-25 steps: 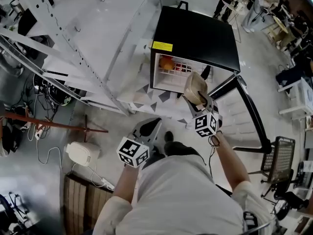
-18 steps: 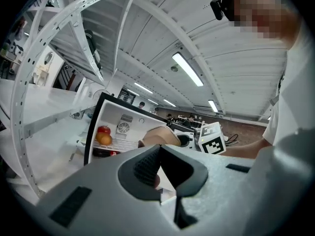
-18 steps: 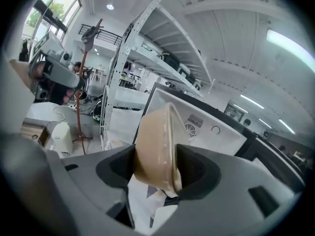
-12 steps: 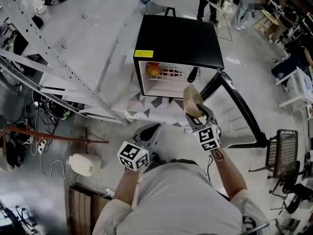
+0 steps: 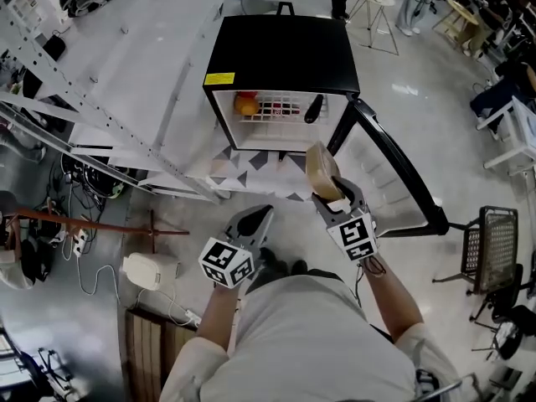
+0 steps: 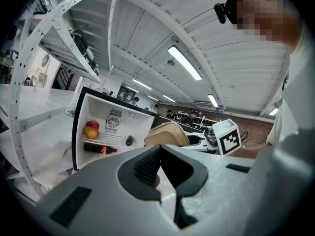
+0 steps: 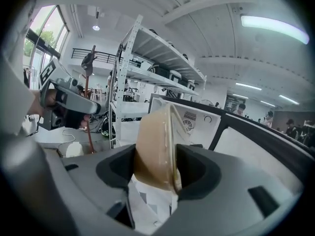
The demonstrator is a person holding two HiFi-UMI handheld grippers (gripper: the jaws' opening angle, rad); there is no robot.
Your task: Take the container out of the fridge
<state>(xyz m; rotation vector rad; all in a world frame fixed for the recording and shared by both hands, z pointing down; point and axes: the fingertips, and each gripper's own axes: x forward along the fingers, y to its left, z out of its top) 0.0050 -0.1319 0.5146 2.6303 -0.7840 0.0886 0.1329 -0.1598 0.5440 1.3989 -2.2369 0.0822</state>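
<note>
Standing on edge, container (image 5: 322,171) in right gripper (image 5: 332,196)

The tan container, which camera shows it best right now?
The right gripper view: the tan container fills the centre, pinched on edge in the right gripper. The head view shows it small, from above; the left gripper view shows only its top.

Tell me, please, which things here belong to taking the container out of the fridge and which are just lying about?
Job in hand:
- tan container, clamped in the right tongs
- fridge, with its door open

Lying about:
- fruit and cola bottle inside the fridge
- left tongs, shut and empty
- white box on the floor
</note>
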